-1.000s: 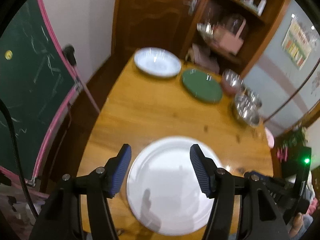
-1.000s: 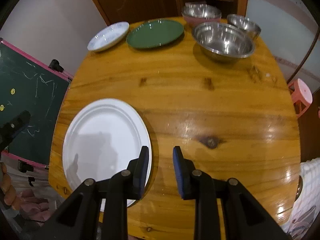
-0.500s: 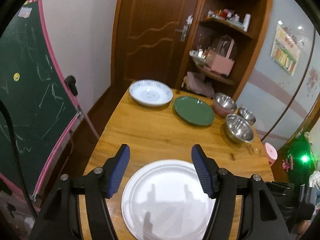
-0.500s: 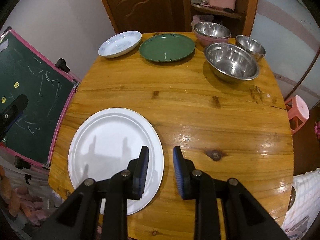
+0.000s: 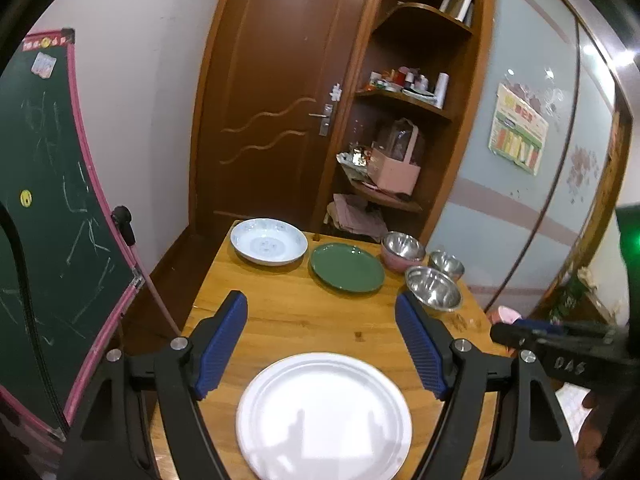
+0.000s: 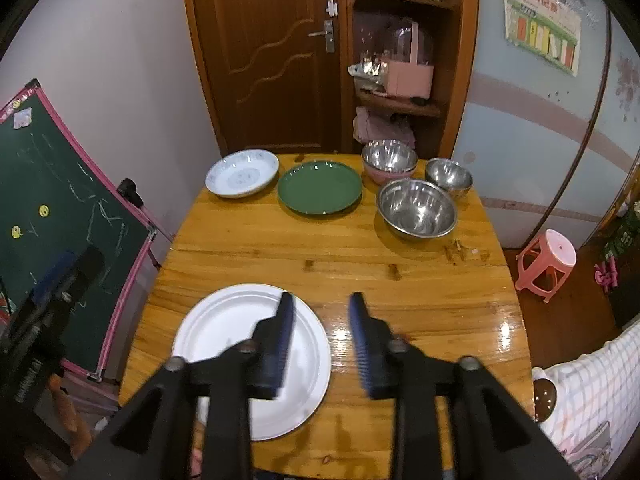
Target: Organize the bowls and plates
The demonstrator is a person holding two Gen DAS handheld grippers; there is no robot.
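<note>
Left tool (image 5: 321, 338) first: from its camera I see my two blue pads standing wide, having just been opening, with nothing between them. It hangs above the near end of the desk (image 5: 280, 320), over the white plate (image 5: 324, 416), which lies flat at the near edge. At the far edge sit the patterned white dish (image 5: 269, 241) toward the far left corner, the green plate (image 5: 347, 267) just beside it, then a steel bowl nested in a pink bowl (image 5: 402, 249), a small steel bowl (image 5: 447, 265) and a larger steel bowl (image 5: 433, 289) toward the right edge. My right tool's tip (image 5: 520, 330) pokes in from the right.

Right tool (image 6: 320, 344), through its own camera: the pads are blurred, partly apart, having just been opening, and hold nothing. It is raised over the near edge, one pad overlapping the white plate's (image 6: 224, 332) right side, the other over bare wood. Along the far edge stand the patterned dish (image 6: 242, 173), the green plate (image 6: 320, 187), the nested bowls (image 6: 390, 159), the small steel bowl (image 6: 448, 176) and the larger one (image 6: 416, 208). My left tool (image 6: 60, 276) shows at the left, off the desk's edge.
</note>
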